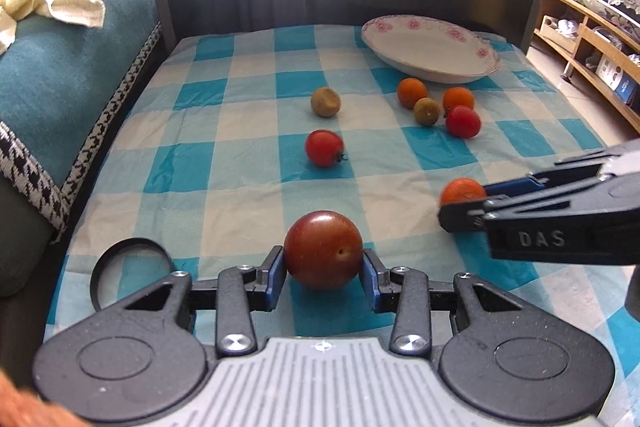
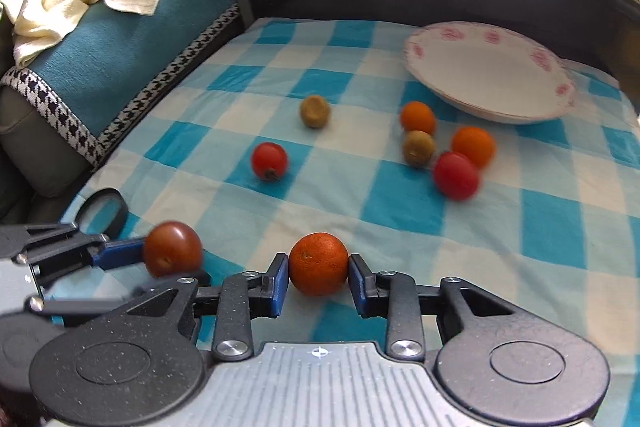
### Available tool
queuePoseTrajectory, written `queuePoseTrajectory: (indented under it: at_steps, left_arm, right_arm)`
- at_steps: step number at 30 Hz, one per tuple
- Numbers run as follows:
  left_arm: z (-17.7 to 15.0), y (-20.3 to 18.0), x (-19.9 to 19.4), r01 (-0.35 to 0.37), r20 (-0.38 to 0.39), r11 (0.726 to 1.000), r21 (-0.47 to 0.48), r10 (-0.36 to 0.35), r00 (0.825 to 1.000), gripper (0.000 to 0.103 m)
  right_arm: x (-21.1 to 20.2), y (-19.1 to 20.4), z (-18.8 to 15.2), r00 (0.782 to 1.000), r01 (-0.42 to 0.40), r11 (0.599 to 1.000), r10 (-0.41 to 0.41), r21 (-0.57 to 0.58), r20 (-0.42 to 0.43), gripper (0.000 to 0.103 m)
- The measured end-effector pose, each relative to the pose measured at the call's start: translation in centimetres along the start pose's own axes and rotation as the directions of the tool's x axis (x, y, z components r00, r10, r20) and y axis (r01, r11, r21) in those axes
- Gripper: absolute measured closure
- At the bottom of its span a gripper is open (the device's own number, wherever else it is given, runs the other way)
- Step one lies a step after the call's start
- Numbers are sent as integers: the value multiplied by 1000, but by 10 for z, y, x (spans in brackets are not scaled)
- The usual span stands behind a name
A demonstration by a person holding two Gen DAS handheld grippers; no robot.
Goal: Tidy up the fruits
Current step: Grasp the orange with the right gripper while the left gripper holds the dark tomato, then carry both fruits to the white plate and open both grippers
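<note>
Checkered cloth [image 1: 248,187] holds six loose fruits; jaws pinch plum [image 1: 323,249], orange [image 2: 318,263].

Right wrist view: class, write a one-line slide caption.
Right gripper clamps an orange on the checked cloth; empty plate behind.

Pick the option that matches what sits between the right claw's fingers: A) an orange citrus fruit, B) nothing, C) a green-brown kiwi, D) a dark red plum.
A: in the right wrist view the right claw has its blue pads against both sides of the orange citrus fruit on the checked cloth, while the dark red plum sits in the left claw.
</note>
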State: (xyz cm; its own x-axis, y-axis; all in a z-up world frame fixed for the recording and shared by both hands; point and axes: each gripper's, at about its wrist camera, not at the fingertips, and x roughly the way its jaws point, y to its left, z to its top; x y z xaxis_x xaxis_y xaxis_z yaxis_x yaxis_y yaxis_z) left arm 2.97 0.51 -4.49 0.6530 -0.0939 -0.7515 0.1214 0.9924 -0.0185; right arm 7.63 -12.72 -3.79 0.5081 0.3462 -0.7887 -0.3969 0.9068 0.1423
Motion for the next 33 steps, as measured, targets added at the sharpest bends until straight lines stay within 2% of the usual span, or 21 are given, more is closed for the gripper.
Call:
queuePoseTrajectory:
  at_steps: [3,7,9,13,18,21,24,29,33]
  left_arm:
    - [1,-9,-1,9,9,999,32,-10,1000,55]
    - [-3,-21,6,38,-21,998,47,-37,999,55]
    - [-5,-28,6,17,-6,996,83,-16,1000,55]
    - [-4,-26,7,27,2,997,73,-27,1000,54]
    - [-6,-24,12,34,15,997,72,-35,999,47]
    - [-4,-23,13,36,14,997,67,-37,999,48]
    - [-2,-25,14,48,9,996,75,-48,999,55]
    - [3,-27,10,39,-5,996,74,-39,999,56]
    - [14,-29,-3,44,23,998,53,-45,999,56]
  right_arm:
    - [-13,-10,-7,999,34,999,-34,14,0,78]
    - [-29,-19,-18,996,93,995,-93,24,-4,78]
    - [-32,-22,-24,994,108,994,-108,33,-14,77]
    - [-34,-20,-36,991,134,991,-134,10,-26,77]
    - [-34,-18,-37,989,148,989,-148,9,-13,75]
    - [-33,-18,-40,986,166,986,-166,3,-26,75]
    - [-34,-19,-41,985,170,985,-169,16,-34,78]
    - [-42,-20,-37,987,160,986,-159,44,-24,80]
    - [-59,-20,-36,986,169,984,-169,50,0,80]
